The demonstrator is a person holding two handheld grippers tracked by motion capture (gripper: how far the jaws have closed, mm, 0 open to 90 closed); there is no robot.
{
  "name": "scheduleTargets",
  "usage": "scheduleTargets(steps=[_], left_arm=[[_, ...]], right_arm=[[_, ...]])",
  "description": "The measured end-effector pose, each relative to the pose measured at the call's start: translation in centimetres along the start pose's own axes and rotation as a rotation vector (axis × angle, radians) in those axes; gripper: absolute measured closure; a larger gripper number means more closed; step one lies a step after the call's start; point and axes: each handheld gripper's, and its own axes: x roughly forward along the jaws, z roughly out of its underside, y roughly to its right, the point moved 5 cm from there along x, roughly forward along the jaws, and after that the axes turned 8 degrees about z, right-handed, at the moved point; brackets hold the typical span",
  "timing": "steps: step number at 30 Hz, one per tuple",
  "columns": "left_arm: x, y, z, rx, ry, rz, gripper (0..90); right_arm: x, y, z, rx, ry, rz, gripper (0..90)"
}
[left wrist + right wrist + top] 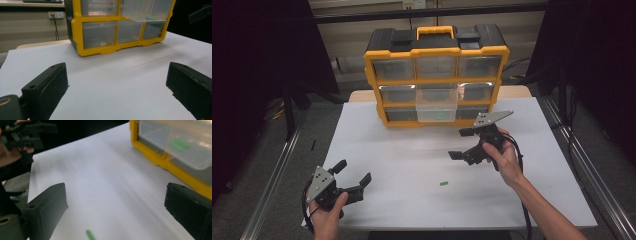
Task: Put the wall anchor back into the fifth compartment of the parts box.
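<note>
We hold our right gripper (pixel 460 144) with jaws wide and empty above the white table (pixel 387 165), between the small green plastic piece (pixel 443 183) lying loose on it and the clear drawer (pixel 436 113) pulled out of the yellow-framed organiser (pixel 437 75), likely its destination. Our left gripper (pixel 353 171) waits wide by the near edge, with plenty of bare tabletop around the piece.
</note>
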Motion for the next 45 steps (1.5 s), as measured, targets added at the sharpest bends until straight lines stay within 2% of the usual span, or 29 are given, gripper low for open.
scheduleTargets(steps=[1,3,5,7,11,13,14,15,16,22,23,25,28,35,37,38,39,41,42,43,45], left_arm=[[0.0,0.1,0.0,-0.006,0.006,0.003,4.0],[0.0,0.1,0.0,-0.005,0.008,0.004,4.0],[0.0,0.0,0.0,-0.007,0.005,0.002,4.0],[0.0,0.0,0.0,-0.007,0.005,0.003,4.0],[0.0,0.1,0.0,-0.008,0.007,0.007,4.0],[0.0,0.1,-0.1,-0.008,0.009,0.003,4.0],[0.0,0.1,-0.1,-0.011,0.010,0.005,4.0],[0.0,0.1,-0.1,-0.013,0.011,0.009,4.0],[0.0,0.1,-0.1,-0.012,0.013,0.007,4.0],[0.0,0.1,-0.1,-0.008,0.009,0.005,4.0],[0.0,0.1,-0.1,-0.007,0.010,0.010,4.0],[0.0,0.1,-0.1,-0.003,0.010,0.010,4.0],[0.0,0.1,-0.1,0.001,0.006,0.011,4.3],[0.0,0.1,-0.1,-0.006,0.008,0.007,4.3],[0.0,0.0,0.0,-0.007,0.007,0.007,4.3],[0.0,0.0,0.0,-0.007,0.006,0.008,4.3],[0.0,0.1,-0.1,-0.005,0.006,0.010,4.3],[0.0,0.1,-0.1,0.002,0.004,0.005,4.4],[0.0,0.2,-0.1,-0.002,0.005,0.010,4.5],[0.0,0.1,0.0,0.006,-0.003,0.010,4.5],[0.0,0.1,0.0,0.006,-0.002,0.010,4.5]], right_arm=[[0.3,-0.2,0.3,-0.010,-0.014,0.002,3.6],[0.9,-0.4,1.2,-0.042,-0.087,0.021,4.2],[1.4,-0.7,1.9,-0.061,-0.150,0.008,3.3],[1.8,-0.8,2.3,-0.054,-0.170,0.005,3.8],[2.6,-1.6,2.9,-0.062,-0.221,-0.073,4.6],[3.1,-2.2,3.3,-0.072,-0.275,-0.106,7.2],[3.4,-2.5,3.5,-0.069,-0.297,-0.141,7.5],[3.6,-2.8,3.7,-0.072,-0.313,-0.155,5.4],[3.8,-3.0,3.9,-0.087,-0.343,-0.148,4.3],[4.9,-3.6,4.9,-0.133,-0.451,-0.177,6.5],[5.0,-3.7,5.0,-0.143,-0.460,-0.187,6.1],[5.1,-3.8,5.2,-0.152,-0.475,-0.236,4.3],[5.7,-4.0,5.3,-0.178,-0.512,-0.230,9.9],[6.9,-3.7,5.6,-0.231,-0.581,-0.217,40.5],[7.2,-3.6,5.8,-0.257,-0.595,-0.217,45.6],[7.2,-3.7,5.8,-0.248,-0.610,-0.205,50.8],[7.3,-3.7,5.9,-0.259,-0.615,-0.212,54.2],[7.2,-3.8,6.0,-0.254,-0.636,-0.199,57.0],[7.1,-3.9,6.0,-0.254,-0.639,-0.191,61.2],[7.1,-3.9,6.0,-0.263,-0.641,-0.206,64.5],[7.2,-4.0,6.1,-0.289,-0.637,-0.194,66.0]])
